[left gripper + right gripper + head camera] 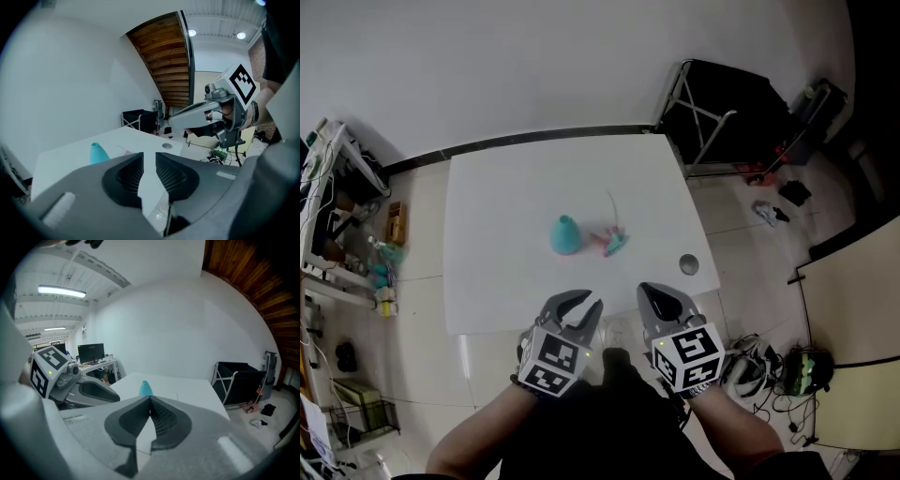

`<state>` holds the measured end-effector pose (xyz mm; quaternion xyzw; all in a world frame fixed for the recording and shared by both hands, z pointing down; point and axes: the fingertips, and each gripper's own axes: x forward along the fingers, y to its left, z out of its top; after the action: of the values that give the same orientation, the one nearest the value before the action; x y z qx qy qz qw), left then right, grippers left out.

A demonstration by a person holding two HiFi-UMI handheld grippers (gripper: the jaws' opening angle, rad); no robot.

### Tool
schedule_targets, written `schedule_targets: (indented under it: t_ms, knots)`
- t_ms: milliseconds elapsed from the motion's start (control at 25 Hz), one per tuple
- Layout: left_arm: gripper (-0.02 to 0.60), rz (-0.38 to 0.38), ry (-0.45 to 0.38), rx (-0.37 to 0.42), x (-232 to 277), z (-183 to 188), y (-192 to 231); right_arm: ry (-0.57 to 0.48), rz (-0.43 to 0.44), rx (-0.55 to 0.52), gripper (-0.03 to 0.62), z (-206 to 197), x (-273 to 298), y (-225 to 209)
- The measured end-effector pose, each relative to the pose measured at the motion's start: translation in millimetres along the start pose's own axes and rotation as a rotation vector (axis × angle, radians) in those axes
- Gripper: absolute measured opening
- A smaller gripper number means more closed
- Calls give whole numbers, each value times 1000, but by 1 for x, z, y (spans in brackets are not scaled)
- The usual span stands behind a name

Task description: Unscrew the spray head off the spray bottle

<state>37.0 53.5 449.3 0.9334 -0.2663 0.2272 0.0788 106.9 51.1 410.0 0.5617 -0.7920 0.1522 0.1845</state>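
Two grippers sit side by side at the near edge of the white table [487, 281], and neither one has anything in it; the left gripper [149, 158] shows its ribbed pads standing a little apart with only bare tabletop in the gap, so it's released; the right gripper [150, 403] has its pads pressed together at the tips, clenched on nothing. Out past them, near the middle of the table, the teal spray bottle [565, 234] stands upright with its neck bare (the top is already off); the spray head [612, 243], pink and teal, lies on its side just to the right of the bottle, close to it, though I can't tell whether the two touch; its thin dip tube [612, 208] trails away toward the far edge. Both grippers are well short of the bottle and point toward it. Over by the table's right edge sits a small grey disc [688, 264], well apart from the bottle and head.
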Motion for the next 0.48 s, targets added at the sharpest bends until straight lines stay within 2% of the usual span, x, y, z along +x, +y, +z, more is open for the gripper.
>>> schedule_targets:
  t_ms: [480]
  knots:
    - [149,30,81,-27,51,-8,16,52,60,-38,-9,-8,41,-38]
